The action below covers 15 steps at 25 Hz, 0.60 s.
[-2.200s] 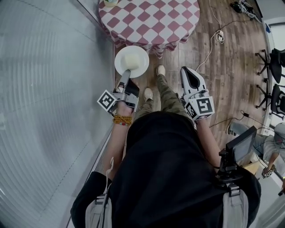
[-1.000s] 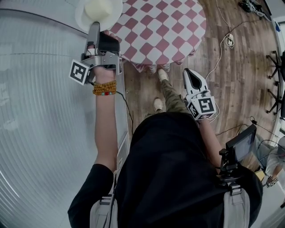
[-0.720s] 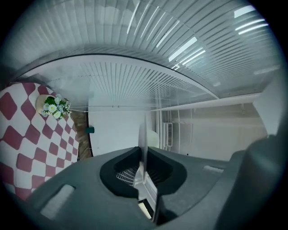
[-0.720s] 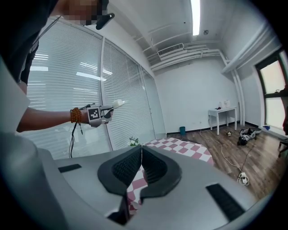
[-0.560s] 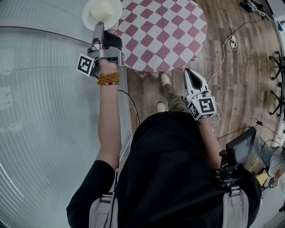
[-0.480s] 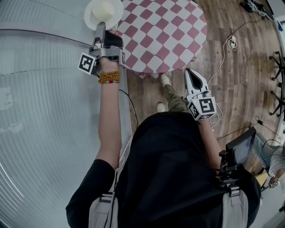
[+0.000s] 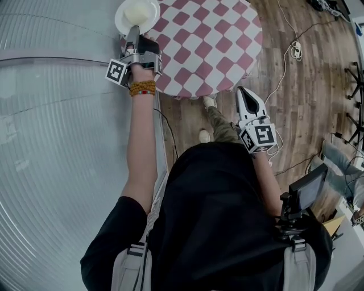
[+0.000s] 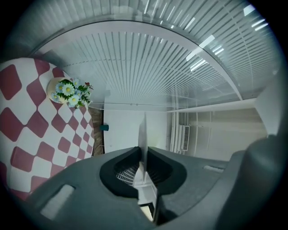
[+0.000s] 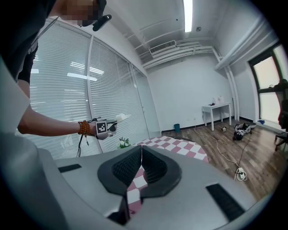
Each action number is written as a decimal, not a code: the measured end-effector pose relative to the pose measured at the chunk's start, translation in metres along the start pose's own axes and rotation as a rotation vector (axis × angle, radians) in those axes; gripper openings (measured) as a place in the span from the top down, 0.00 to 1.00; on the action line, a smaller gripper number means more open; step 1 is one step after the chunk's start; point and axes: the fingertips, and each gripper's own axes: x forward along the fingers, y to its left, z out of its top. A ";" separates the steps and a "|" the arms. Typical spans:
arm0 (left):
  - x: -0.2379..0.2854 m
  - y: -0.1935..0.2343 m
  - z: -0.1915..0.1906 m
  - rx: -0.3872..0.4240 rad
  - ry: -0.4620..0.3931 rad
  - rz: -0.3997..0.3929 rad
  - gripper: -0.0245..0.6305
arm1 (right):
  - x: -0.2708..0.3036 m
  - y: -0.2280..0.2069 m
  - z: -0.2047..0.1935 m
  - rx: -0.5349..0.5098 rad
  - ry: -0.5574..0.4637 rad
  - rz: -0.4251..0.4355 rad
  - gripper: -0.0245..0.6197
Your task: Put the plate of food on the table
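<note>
Short of the table [image 7: 205, 45], the right gripper [image 7: 245, 98] hangs low, jaws pressed together on nothing. A white cable [image 7: 294, 51] lies on the wood floor [image 7: 307, 102] right of the table. Flowers [image 8: 69, 92] stand on its red-and-white checked cloth, and window blinds [image 7: 57, 142] line its left. Over the table's left edge, the left gripper [image 7: 135, 33] clamps the rim of the plate [image 7: 137, 12], which carries pale food [image 7: 138, 10] and is held clear above the cloth.

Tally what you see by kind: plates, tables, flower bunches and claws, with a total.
Plate of food: 1
Checkered table and white side table: 2
Flower bunch: 1
Left claw and right claw: 2
Total: 6
</note>
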 end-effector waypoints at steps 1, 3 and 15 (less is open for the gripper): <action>-0.006 0.002 0.002 -0.002 -0.003 0.001 0.92 | -0.003 0.004 -0.002 -0.001 0.001 0.000 0.95; -0.016 0.010 0.006 -0.002 -0.003 0.013 0.92 | -0.009 0.011 -0.005 -0.002 0.004 0.001 0.95; -0.005 0.102 -0.001 -0.078 -0.052 0.140 0.92 | -0.006 -0.025 -0.015 0.040 0.041 -0.042 0.95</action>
